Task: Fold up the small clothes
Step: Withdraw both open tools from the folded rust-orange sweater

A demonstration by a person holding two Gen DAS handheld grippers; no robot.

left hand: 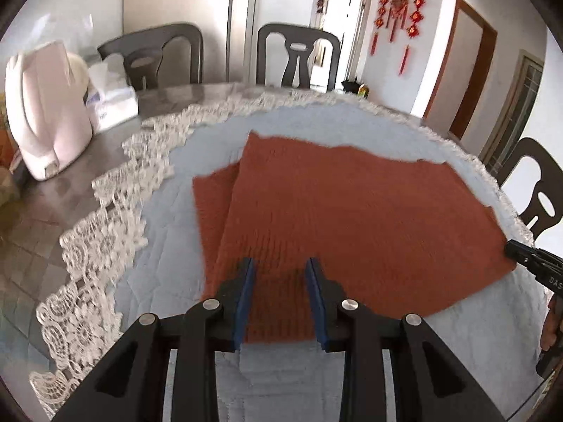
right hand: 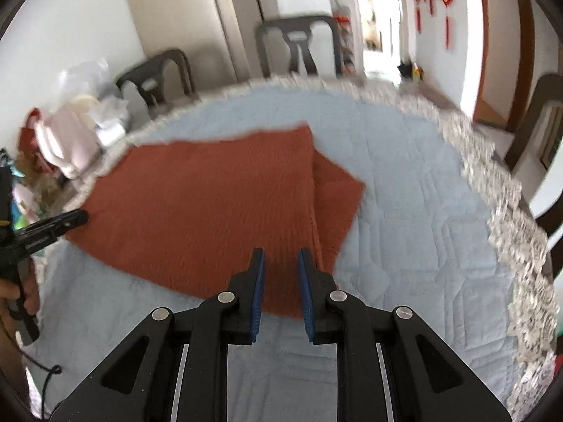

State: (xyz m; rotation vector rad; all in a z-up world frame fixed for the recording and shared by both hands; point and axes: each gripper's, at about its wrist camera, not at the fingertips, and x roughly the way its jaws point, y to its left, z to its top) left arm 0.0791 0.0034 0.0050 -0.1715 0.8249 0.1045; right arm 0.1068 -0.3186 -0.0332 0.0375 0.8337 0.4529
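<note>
A rust-red knitted garment (left hand: 352, 218) lies flat on a light blue quilted cloth (left hand: 169, 218), with one side folded over so a lower layer sticks out. My left gripper (left hand: 279, 263) is open, its blue pads over the garment's near left edge. My right gripper (right hand: 281, 253) is open over the garment's (right hand: 211, 204) near right edge, beside the folded flap. Neither holds anything. The right gripper's tip shows at the far right of the left wrist view (left hand: 520, 251). The left gripper's tip shows at the left of the right wrist view (right hand: 67, 219).
The quilted cloth (right hand: 422, 211) has a white lace border (left hand: 105, 218) and covers a round table. A pale pink appliance (left hand: 45, 112) and a tissue pack (left hand: 112, 98) stand at the table's left. Dark chairs (left hand: 297, 56) ring the far side.
</note>
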